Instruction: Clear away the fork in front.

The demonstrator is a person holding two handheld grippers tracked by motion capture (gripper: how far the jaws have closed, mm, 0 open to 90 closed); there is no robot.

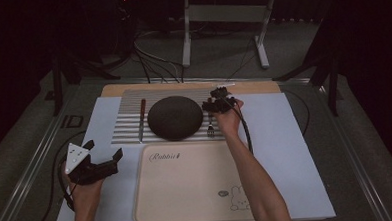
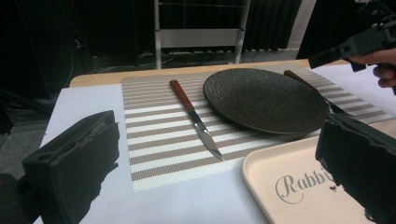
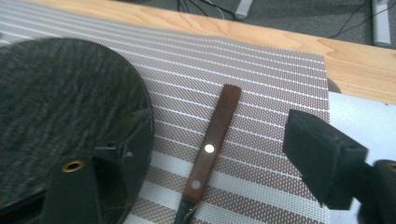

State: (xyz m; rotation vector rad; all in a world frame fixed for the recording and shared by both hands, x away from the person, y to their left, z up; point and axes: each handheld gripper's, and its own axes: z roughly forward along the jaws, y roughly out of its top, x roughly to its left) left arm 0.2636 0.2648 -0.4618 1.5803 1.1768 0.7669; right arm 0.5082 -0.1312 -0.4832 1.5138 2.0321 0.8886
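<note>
So the fork (image 1: 210, 126) is lying on the striped placemat (image 1: 129, 124), just beside the right rim of the dark round plate (image 1: 175, 117), toward the far side of the bench (image 1: 295, 136). In the right gripper view its brown wooden handle with two rivets sits flat on the mat, right in the gap between the fingers (image 3: 322, 156).

The right gripper (image 1: 217, 102) hangs over that handle with its fingers spread wide, one on each side, not touching it as far as I can tell. One finger sits over the plate's rim.

On the other side of the plate there's a knife (image 1: 142, 120) with a reddish-brown handle, also flat on the mat, blade pointing toward the near edge, a little apart from the plate.

Closer to the near edge is a cream tray (image 1: 187, 183) with "Rabbit" written on it and a little bunny drawing in the corner.

The left gripper (image 1: 104, 151) is near the bench's near left corner, over the white sheet (image 1: 104, 109), fingers wide apart and holding nothing.
</note>
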